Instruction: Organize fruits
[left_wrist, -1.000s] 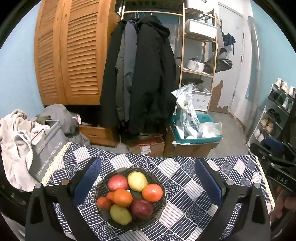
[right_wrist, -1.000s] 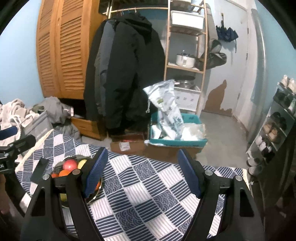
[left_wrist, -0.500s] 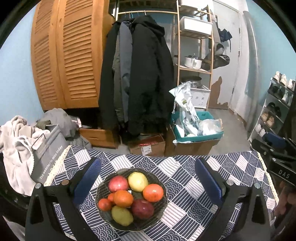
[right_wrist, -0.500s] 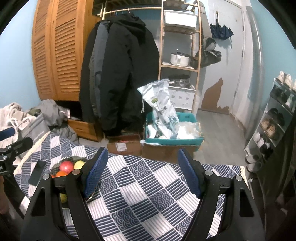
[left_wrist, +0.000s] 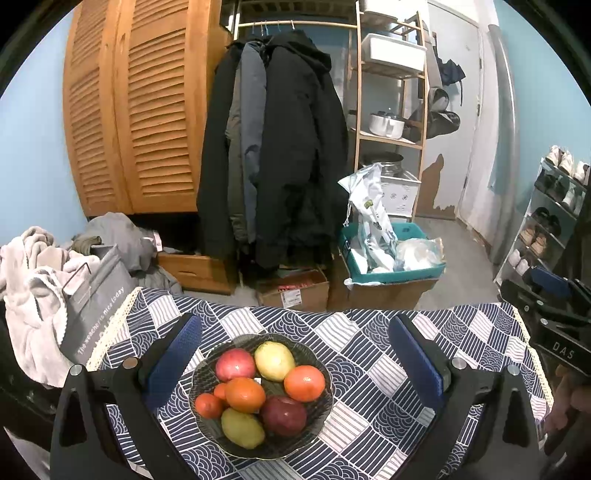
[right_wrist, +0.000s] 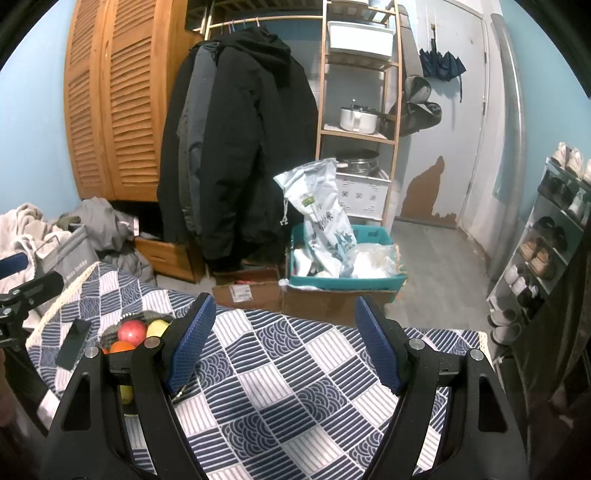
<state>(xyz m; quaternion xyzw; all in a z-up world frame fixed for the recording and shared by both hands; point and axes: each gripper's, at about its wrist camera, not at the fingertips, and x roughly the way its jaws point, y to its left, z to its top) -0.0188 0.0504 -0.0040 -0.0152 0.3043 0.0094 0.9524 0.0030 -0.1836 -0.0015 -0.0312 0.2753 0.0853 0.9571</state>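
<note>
Both tongs wide, empty. Left gripper (left_wrist: 295, 354) hovers straight over the bowl (left_wrist: 207, 417) of fruit (left_wrist: 274, 361), near-left on the table (left_wrist: 369, 406). Right gripper (right_wrist: 284, 339) over bare cloth; bowl lies to its left. Left hand nearer.

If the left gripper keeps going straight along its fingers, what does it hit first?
Most likely the fruit in the bowl: the open left gripper points down at it, the pile lying between its fingers. The yellow fruit sits nearest that line, though depth is hard to judge.
</note>
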